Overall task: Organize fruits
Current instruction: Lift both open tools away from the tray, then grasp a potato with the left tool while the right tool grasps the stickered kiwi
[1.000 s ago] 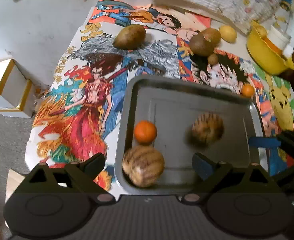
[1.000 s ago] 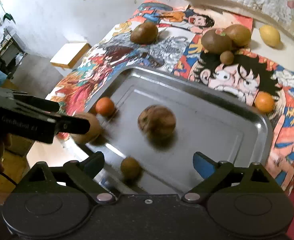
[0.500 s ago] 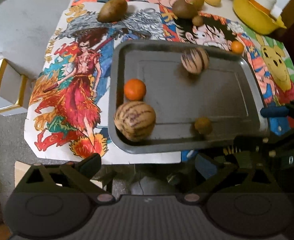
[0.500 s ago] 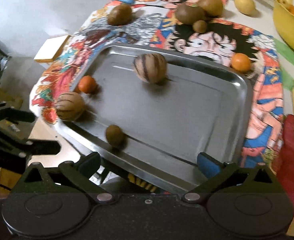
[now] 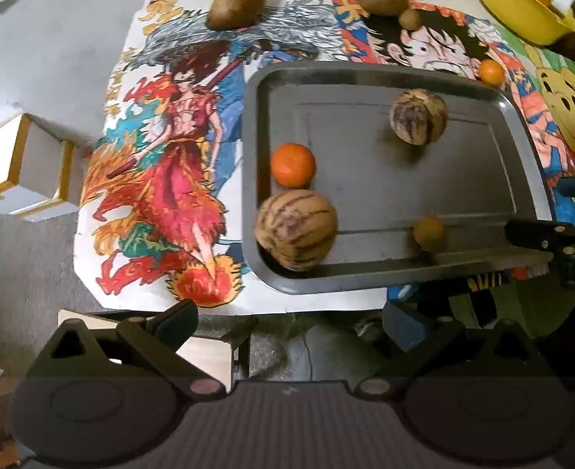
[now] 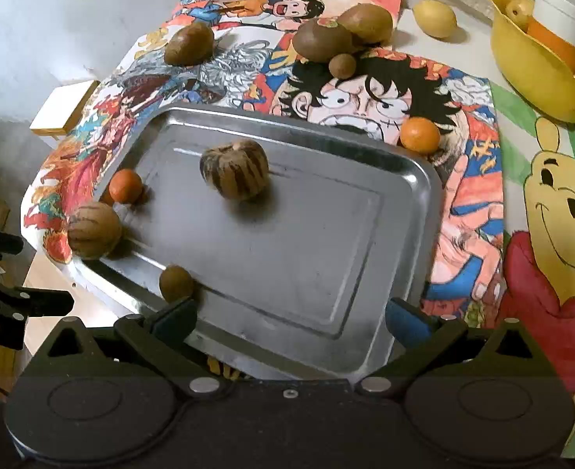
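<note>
Four fruits lie on the rectangular grey metal tray [image 6: 365,242], which sits just ahead of both tongs. The right gripper [image 6: 289,318] hangs over the tray's near rim with its jaws spread wide and nothing between them; the left gripper [image 5: 287,320] is just short of the tray's near rim, equally wide and empty. Nearest, touching the near wall close to the right gripper's left finger, is the small brown round fruit [image 6: 175,283]. Farther left, in the tray's near-left corner, rests the large striped tan melon [image 6: 94,230], with the small orange tangerine [image 6: 126,185] just beyond it. The second striped melon [image 6: 234,174] stands alone near mid-tray, slightly blurred, so it may be rolling. Beyond the far rim, on the colourful cartoon-print mat [image 6: 463,203], five more wait: one loose tangerine [image 6: 419,135] to the front-right, three large brown kiwi-like fruits [image 6: 322,40] and one little brown one [image 6: 342,65]. The loose tangerine lies nearer the right gripper, probably the next pick. One yellow lemon [image 6: 435,18] lies past the mat.
</note>
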### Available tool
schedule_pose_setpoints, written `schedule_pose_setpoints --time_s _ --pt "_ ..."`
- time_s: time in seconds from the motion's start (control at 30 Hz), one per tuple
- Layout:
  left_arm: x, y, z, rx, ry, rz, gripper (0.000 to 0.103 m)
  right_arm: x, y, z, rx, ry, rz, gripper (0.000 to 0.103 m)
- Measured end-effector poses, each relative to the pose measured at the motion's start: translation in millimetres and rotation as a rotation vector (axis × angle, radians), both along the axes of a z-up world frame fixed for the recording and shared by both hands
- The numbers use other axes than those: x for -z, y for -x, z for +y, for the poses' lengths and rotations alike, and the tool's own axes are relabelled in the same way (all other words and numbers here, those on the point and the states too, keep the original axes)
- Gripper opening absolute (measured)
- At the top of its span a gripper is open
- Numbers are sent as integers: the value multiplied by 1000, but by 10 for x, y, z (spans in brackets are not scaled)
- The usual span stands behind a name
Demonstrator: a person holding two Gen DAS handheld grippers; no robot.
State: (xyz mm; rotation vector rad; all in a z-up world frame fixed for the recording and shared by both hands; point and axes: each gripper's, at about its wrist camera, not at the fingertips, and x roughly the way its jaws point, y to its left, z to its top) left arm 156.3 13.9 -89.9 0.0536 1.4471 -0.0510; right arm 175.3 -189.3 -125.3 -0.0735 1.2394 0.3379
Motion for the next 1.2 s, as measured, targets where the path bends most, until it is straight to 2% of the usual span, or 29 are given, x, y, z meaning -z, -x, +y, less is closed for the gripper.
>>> schedule_pose_setpoints --time_s 0.27,0.5,0.67,0.97,1.2 --pt "-93 -153 190 -39 -23 -23 102 -60 -157 140 -13 -27 -42 102" --pt "-149 -385 425 -140 -50 -72 102 -137 -331 219 -10 -42 -99 102" --pt "-158 -588 522 -174 -63 -85 102 -192 -461 263 6 -53 -150 102" --pt "-162 -1038 538 -149 -57 -108 102 -285 -723 317 45 -58 -255 102" --pt "-176 -1426 538 -107 -43 -143 102 -225 -898 381 74 -63 -261 102"
